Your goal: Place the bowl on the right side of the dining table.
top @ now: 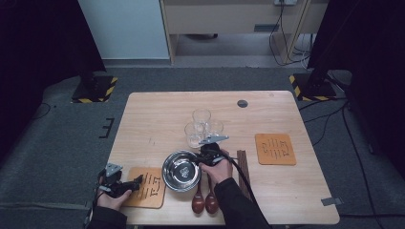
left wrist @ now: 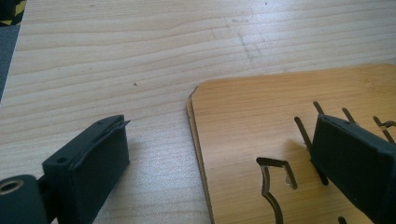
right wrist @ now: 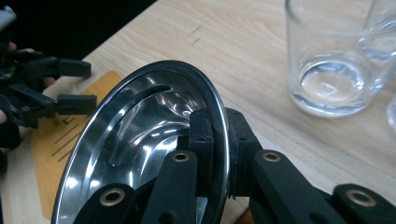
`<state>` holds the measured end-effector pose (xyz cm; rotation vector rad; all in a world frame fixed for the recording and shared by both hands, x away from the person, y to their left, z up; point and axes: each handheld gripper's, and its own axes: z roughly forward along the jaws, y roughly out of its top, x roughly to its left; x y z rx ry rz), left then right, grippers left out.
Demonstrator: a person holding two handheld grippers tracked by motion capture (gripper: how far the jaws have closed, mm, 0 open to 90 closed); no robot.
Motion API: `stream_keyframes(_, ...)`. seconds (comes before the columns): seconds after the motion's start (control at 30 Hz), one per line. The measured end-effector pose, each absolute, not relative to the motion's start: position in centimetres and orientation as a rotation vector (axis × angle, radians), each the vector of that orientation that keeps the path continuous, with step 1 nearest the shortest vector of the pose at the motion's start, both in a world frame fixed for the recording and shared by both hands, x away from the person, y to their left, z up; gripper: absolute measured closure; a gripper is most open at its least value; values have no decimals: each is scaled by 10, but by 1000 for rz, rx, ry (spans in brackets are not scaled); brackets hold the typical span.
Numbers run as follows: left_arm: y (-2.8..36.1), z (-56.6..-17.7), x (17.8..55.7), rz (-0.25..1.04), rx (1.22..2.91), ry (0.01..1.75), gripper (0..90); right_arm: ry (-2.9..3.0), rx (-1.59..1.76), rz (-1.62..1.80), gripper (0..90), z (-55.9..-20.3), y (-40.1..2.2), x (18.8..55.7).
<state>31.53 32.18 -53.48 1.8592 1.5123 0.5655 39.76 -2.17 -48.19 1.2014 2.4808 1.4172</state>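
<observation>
A shiny steel bowl (top: pixel 181 171) sits at the table's front middle, tilted in the right gripper view (right wrist: pixel 140 126). My right gripper (top: pixel 199 160) (right wrist: pixel 219 130) is shut on its right rim, one pad inside the bowl and one outside. My left gripper (top: pixel 139 182) (left wrist: pixel 222 128) is open at the front left. Its jaws straddle the left edge of a wooden coaster (top: pixel 150 188) (left wrist: pixel 261 121) with cut-out lines, and nothing is between them. The left gripper (right wrist: pixel 74 86) also appears beyond the bowl.
Three clear glasses (top: pixel 201 126) stand close behind the bowl; the nearest glass (right wrist: pixel 331 60) is just right of my right gripper. Two wooden spoons (top: pixel 204 200) lie at the front edge. Dark sticks (top: pixel 243 167) and a second coaster (top: pixel 274 149) lie to the right.
</observation>
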Motion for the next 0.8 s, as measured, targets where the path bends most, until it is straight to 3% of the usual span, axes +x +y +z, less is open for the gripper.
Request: stream_keyframes(0.8,322,-535,315,566,1859,1512,35,2316,1235,1517,835,-452,-85,391)
